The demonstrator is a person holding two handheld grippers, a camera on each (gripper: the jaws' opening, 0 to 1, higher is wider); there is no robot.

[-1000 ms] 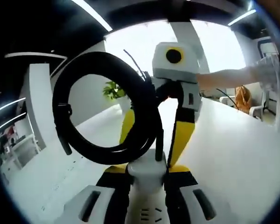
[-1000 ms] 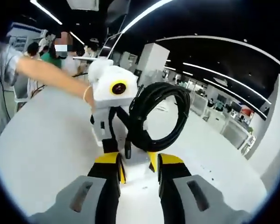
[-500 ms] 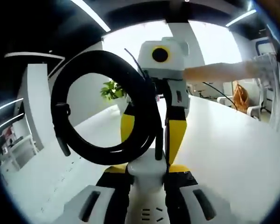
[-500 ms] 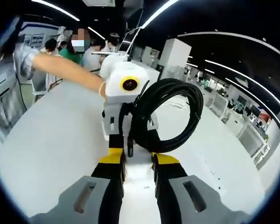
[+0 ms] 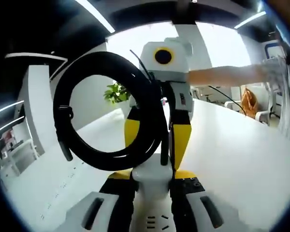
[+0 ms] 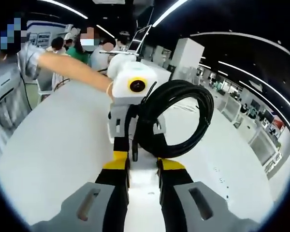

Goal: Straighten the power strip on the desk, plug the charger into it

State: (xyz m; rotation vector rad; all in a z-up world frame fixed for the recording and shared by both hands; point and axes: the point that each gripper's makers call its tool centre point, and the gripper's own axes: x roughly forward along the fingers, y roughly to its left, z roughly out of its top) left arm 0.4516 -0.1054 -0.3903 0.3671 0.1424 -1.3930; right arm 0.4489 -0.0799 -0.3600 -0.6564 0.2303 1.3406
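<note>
The white power strip [image 5: 152, 220] lies between the jaws of my left gripper [image 5: 152, 180], which is shut on its near end; socket slots show at the bottom. Its black cable [image 5: 106, 111] is wound into a coil that stands up over the strip. My right gripper [image 5: 157, 145], with yellow jaws, faces me from the far end and grips the same strip. In the right gripper view my right gripper [image 6: 142, 166] is shut on the power strip [image 6: 142, 181], the cable coil [image 6: 179, 121] stands just beyond, and the left gripper [image 6: 135, 145] holds the opposite end.
A broad white desk [image 6: 53, 145] spreads out under the strip on all sides. A person's bare forearm [image 6: 72, 70] reaches in to the left gripper. A potted plant [image 5: 117, 93] stands at the desk's far edge. Several people and chairs are in the background.
In the left gripper view the right gripper has drifted a little left and closer. The right gripper view has shifted slightly. Both grips on the strip are unchanged.
</note>
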